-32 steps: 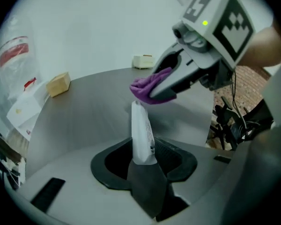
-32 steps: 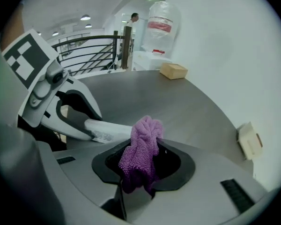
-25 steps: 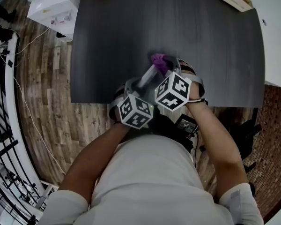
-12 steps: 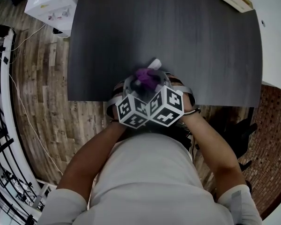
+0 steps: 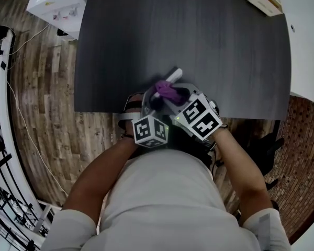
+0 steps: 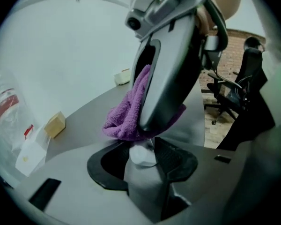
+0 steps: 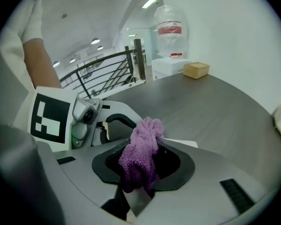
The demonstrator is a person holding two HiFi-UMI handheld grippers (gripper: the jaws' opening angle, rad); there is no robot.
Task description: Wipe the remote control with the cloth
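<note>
The left hand-held gripper (image 6: pixel 144 158) clamps a white remote control (image 5: pixel 174 76) over the near edge of the dark surface (image 5: pixel 225 46). The remote's far end juts out beyond the jaws. Close at its right, the right hand-held gripper (image 7: pixel 143 168) pinches a bunched purple cloth (image 7: pixel 147 135) that lies against the remote control.

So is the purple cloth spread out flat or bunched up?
Bunched up: the cloth is a crumpled wad pinched between the jaws of the right hand-held gripper.
</note>
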